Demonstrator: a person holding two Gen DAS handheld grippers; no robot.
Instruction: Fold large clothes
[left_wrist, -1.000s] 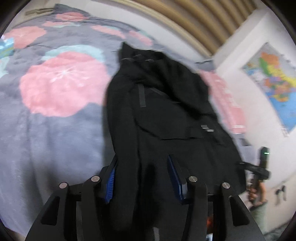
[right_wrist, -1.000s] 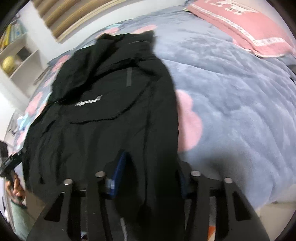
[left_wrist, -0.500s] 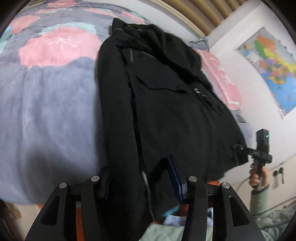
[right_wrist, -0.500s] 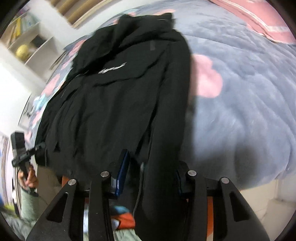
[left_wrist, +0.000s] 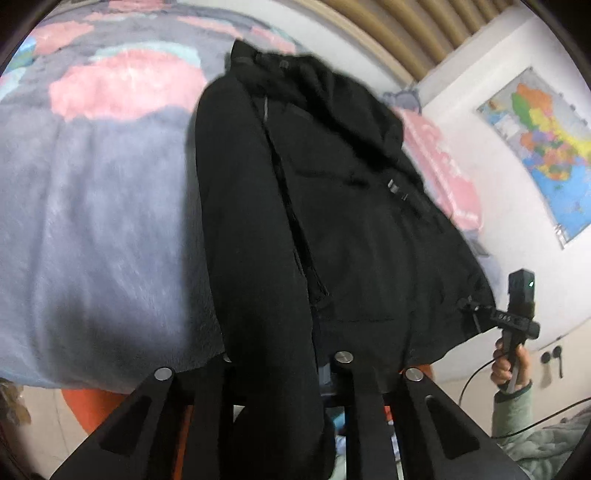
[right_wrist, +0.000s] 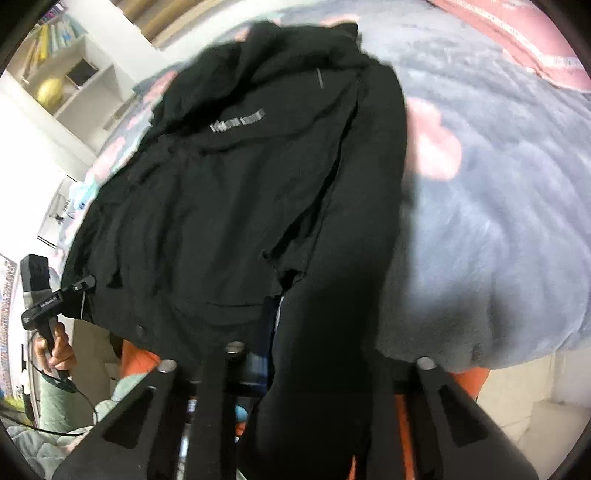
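A large black jacket (left_wrist: 332, 192) lies spread on the bed, collar at the far end, hem hanging past the near edge. My left gripper (left_wrist: 275, 363) is shut on the jacket's left sleeve, which drapes down between its fingers. My right gripper (right_wrist: 325, 354) is shut on the jacket (right_wrist: 229, 192) at its right sleeve, which hangs over its fingers. Each gripper shows in the other's view, at the jacket's hem corner: the right one (left_wrist: 480, 308) and the left one (right_wrist: 79, 286).
The bed has a grey blanket (left_wrist: 92, 221) with pink flowers and a pink pillow (right_wrist: 524, 40). A map (left_wrist: 543, 147) hangs on the right wall. A white shelf (right_wrist: 62, 85) stands at the left. An orange object (right_wrist: 469, 380) lies below the bed edge.
Both grippers have drawn back from over the bed to past its near edge, pulling the sleeves and the jacket's hem towards me. The jacket now hangs over the edge.
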